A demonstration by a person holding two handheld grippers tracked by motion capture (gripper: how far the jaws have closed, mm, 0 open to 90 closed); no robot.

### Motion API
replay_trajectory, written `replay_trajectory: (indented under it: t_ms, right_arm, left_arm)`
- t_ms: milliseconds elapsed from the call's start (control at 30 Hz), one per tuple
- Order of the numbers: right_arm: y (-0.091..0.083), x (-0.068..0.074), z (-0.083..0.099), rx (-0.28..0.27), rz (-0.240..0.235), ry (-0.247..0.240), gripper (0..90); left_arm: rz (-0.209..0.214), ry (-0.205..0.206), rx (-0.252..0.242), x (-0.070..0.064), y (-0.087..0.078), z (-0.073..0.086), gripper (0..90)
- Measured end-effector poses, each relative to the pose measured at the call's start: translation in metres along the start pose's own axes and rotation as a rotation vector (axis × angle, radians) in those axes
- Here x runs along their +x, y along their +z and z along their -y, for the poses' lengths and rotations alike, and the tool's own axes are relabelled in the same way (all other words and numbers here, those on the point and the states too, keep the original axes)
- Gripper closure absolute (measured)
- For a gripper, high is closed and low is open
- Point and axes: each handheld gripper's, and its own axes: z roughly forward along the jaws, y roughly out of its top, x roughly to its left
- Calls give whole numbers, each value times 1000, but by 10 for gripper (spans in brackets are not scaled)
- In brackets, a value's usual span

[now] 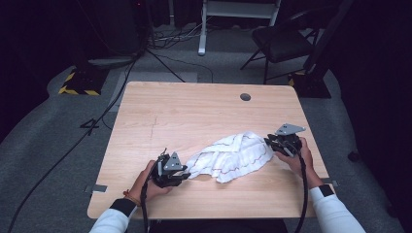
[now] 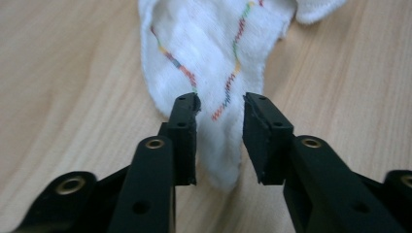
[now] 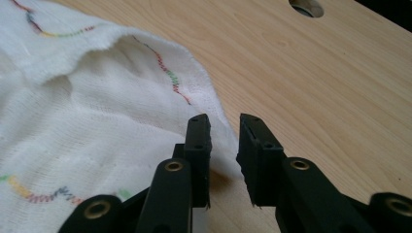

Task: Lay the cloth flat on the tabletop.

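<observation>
A crumpled white cloth [image 1: 233, 153] with wavy multicoloured stitching lies on the wooden table [image 1: 194, 111], right of centre. My left gripper [image 1: 186, 174] sits at the cloth's near-left end. In the left gripper view the left gripper [image 2: 221, 104] is open, and a narrow corner of the cloth [image 2: 209, 43] lies between the jaws, unpinched. My right gripper [image 1: 269, 141] is at the cloth's right end. Seen from the right gripper view, the right gripper [image 3: 224, 124] is open too, with the cloth's edge [image 3: 97, 111] running between the jaws beside the left one.
A round cable hole [image 1: 245, 97] is in the table's far right part and also appears as the hole [image 3: 305, 6] at the top of the right gripper view. A black chair [image 1: 282, 41] and floor cables stand beyond the table. Bare wood surrounds the cloth.
</observation>
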Motion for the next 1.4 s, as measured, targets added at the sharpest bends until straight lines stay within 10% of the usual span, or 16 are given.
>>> replay_trajectory:
  t_ms: [167,367,767,1133,1400]
  right_arm:
    - [-13,10,1,-27,-56,5,644]
    - [-10,22,14,62,-102,-36,561]
    - [-4,4,37,106,-111,79,476]
    - [-4,4,39,99,-148,92,572]
    - [-5,5,38,99,-178,65,689]
  left_arm:
    - [7,-11,-60,3,-3,-15,519]
    - [3,18,-56,3,15,-45,369]
    - [23,98,-24,6,61,-97,338]
    - [-4,163,72,11,111,-120,516]
    - [-39,159,90,23,111,-116,828]
